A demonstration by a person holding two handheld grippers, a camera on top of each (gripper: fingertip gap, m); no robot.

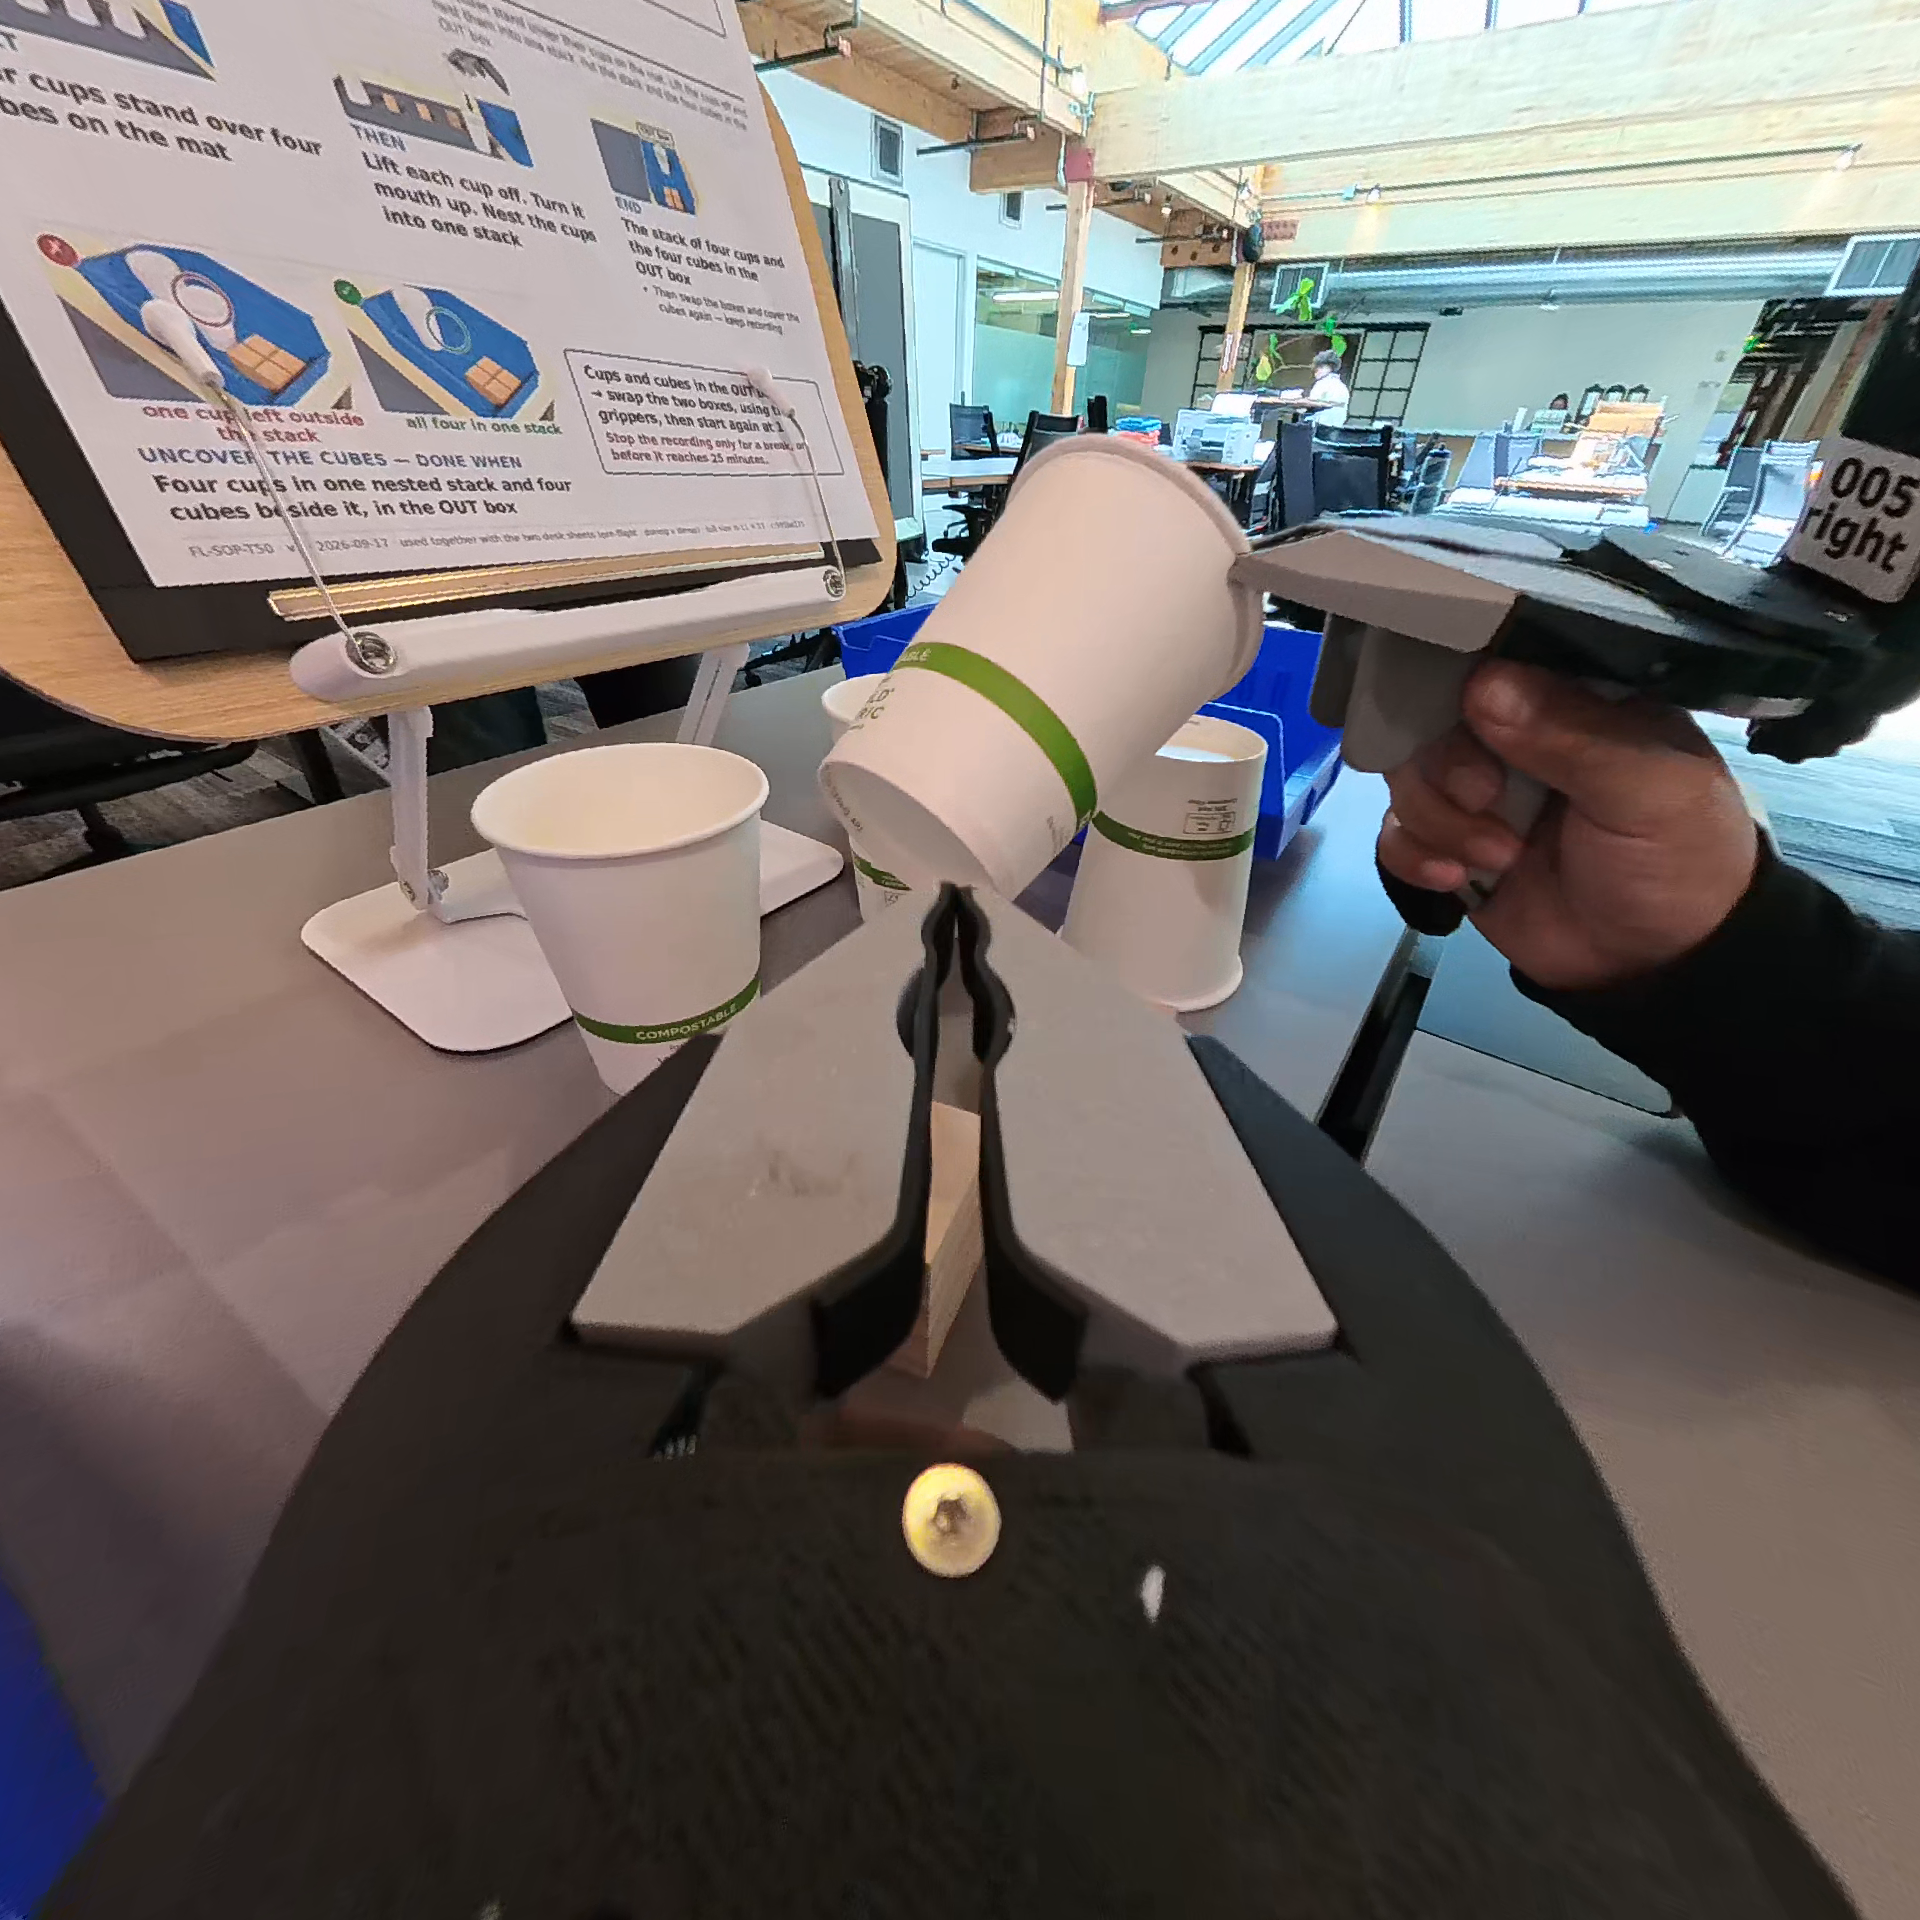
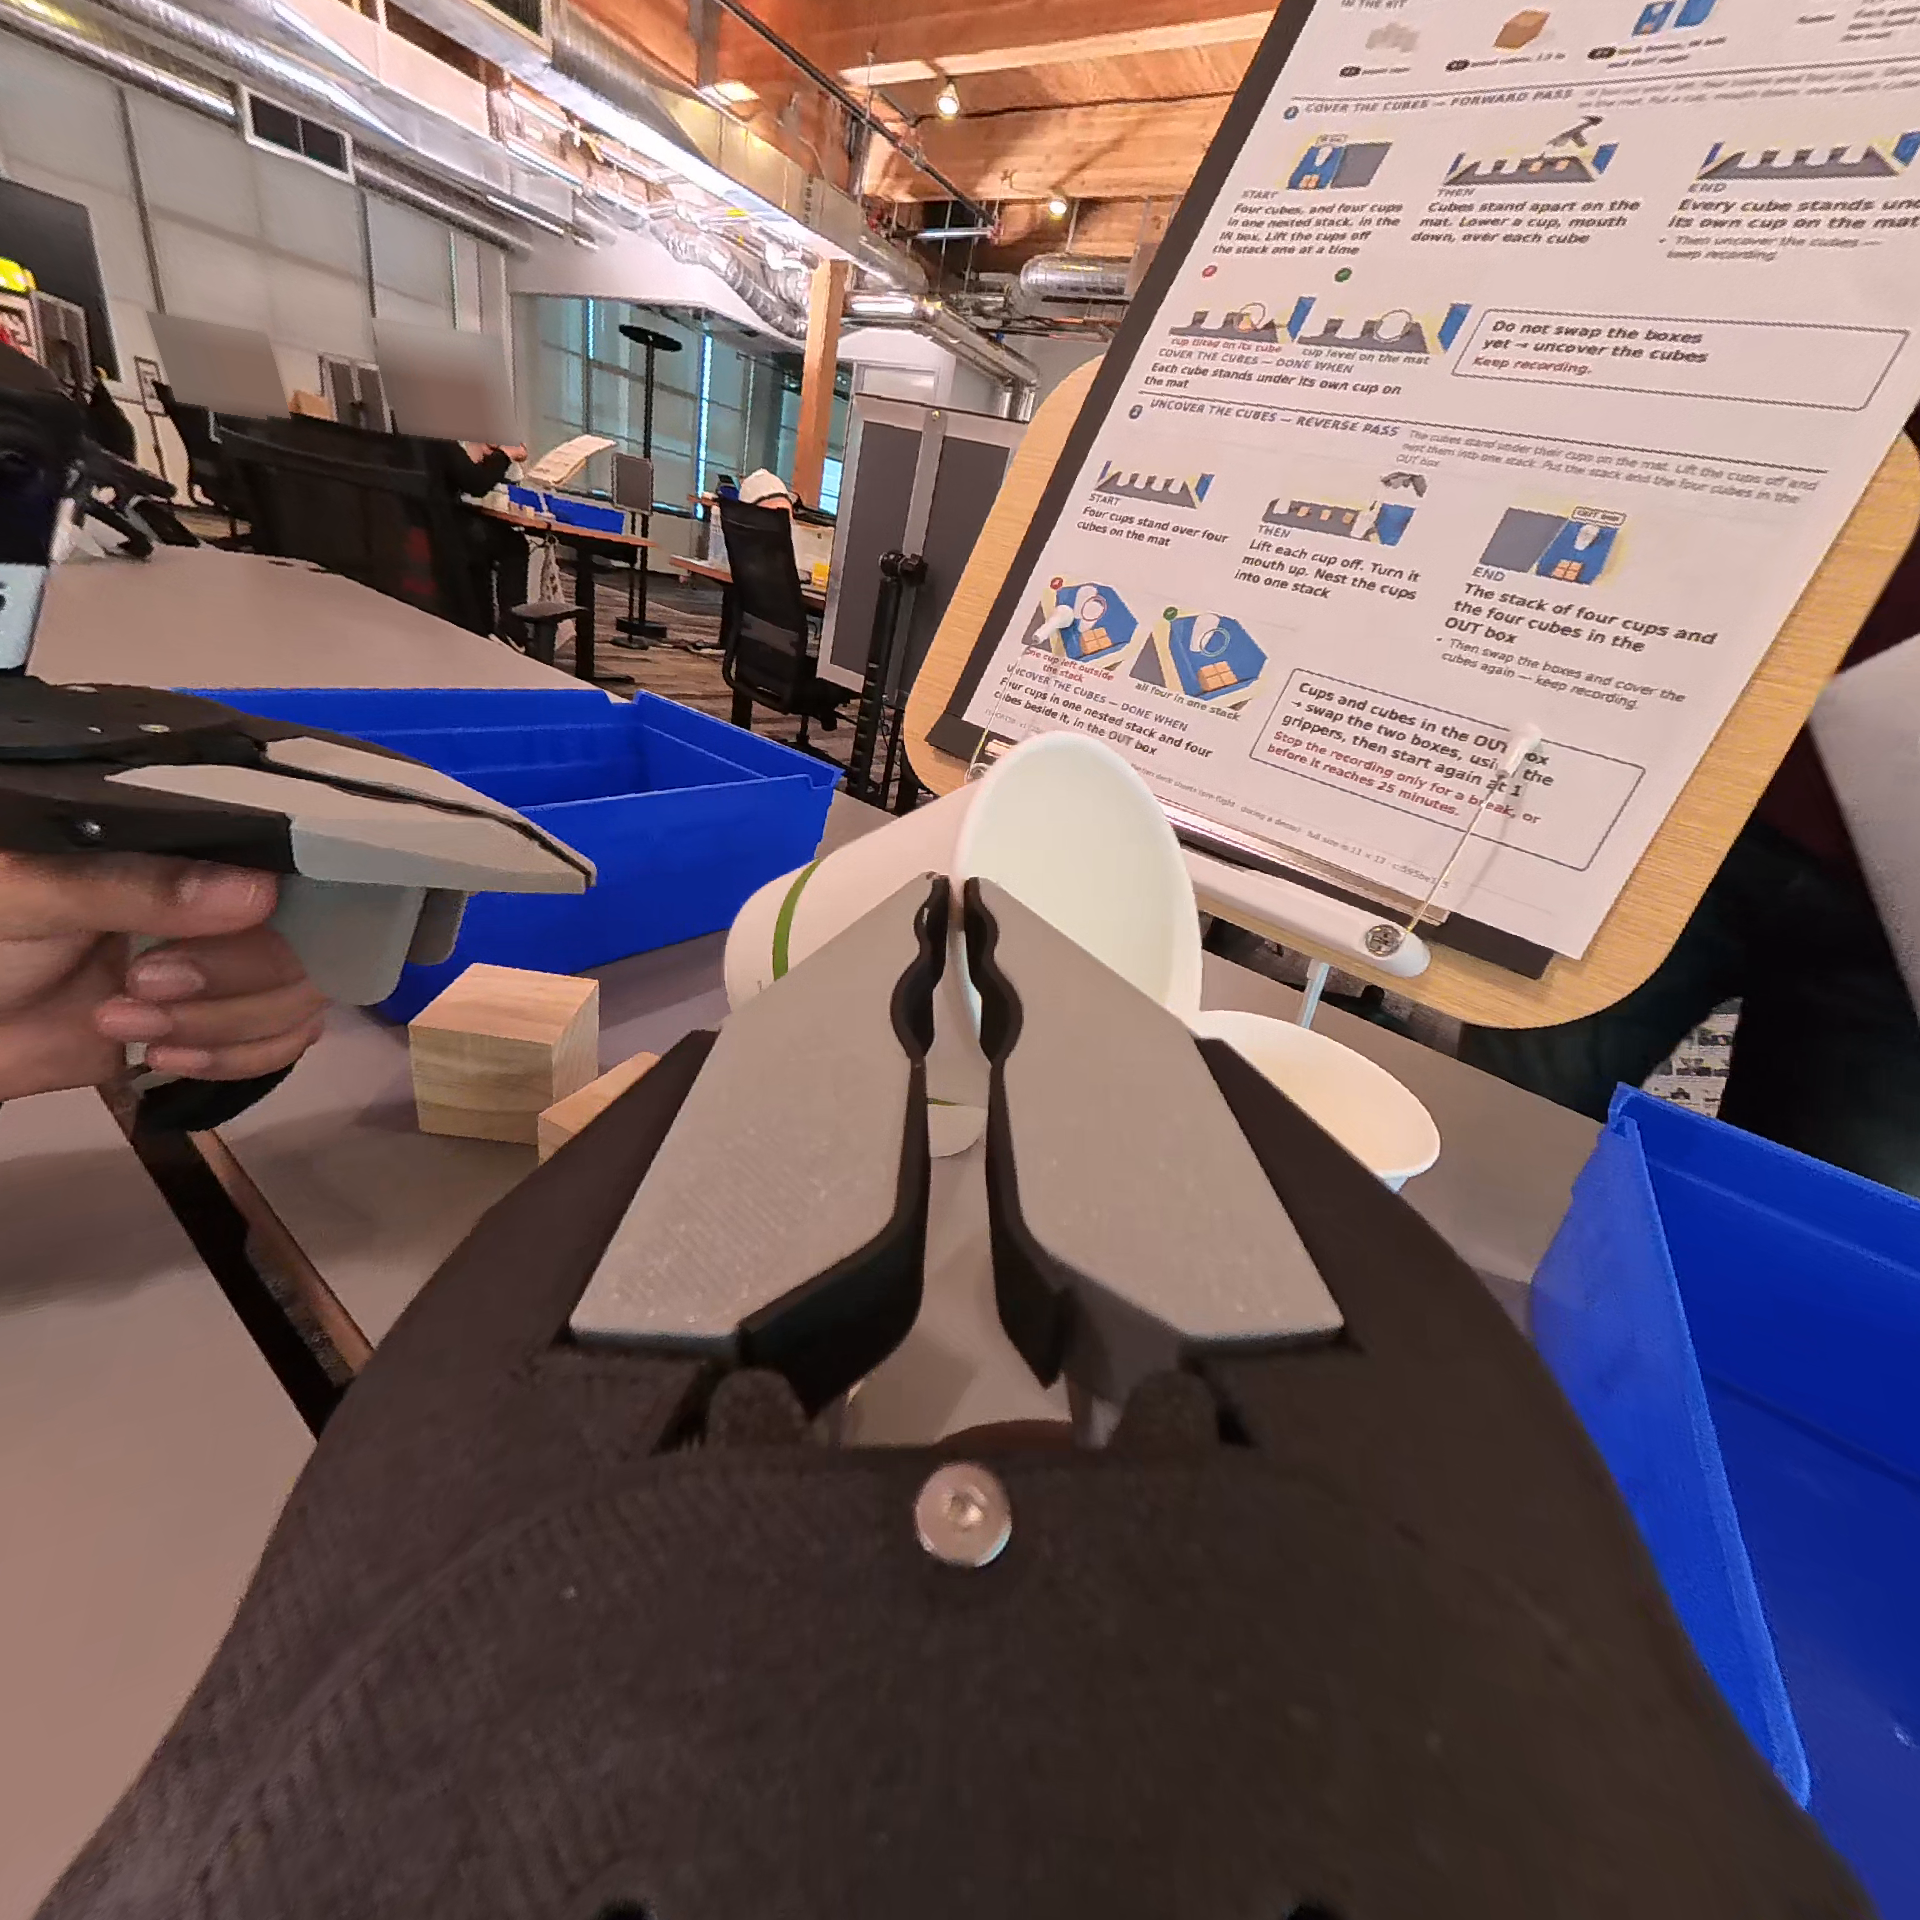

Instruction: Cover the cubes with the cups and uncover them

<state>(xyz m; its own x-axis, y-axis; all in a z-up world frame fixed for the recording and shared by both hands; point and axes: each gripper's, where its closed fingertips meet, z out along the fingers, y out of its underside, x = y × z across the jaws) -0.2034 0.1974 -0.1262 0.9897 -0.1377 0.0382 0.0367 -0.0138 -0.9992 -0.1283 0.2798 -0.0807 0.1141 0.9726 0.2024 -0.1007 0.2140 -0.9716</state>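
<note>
The held cup (image 1: 1049, 665), white paper with a green band, hangs tilted in the air above the grey table (image 1: 208, 1039), its base pointing down toward the left gripper and its mouth up and away; the right gripper (image 2: 951, 888) pinches its rim, the two fingers pressed nearly together with only the paper wall between them; in the left wrist view that right gripper (image 1: 1242, 571) comes in from the right side, a hand (image 1: 1579, 821) wrapped round its handle.

The left gripper (image 1: 954, 902) has its fingers pressed together at the tips and holds nothing; it hovers just below the tilted cup's base, apart from it; a wooden cube (image 1: 951, 1226) shows on the table through the slot between its fingers.

An upright cup (image 1: 634, 883) stands mouth up on the table to the left of the held one; a second cup (image 1: 1174, 873) stands behind it to the right, mouth side unclear; part of a third rim (image 1: 852, 707) peeps out behind the held cup.

In the right wrist view a cube (image 2: 504, 1049) sits on the table under the left gripper (image 2: 561, 873), with the corner of another cube (image 2: 592, 1101) just beside it; a blue bin (image 2: 644, 790) lies toward the far edge, and another blue bin (image 2: 1714, 1403) at the right edge.

A document stand (image 1: 436, 623) with a printed sheet rises at the far side, near the cups; the table is bare toward the near edge.
</note>
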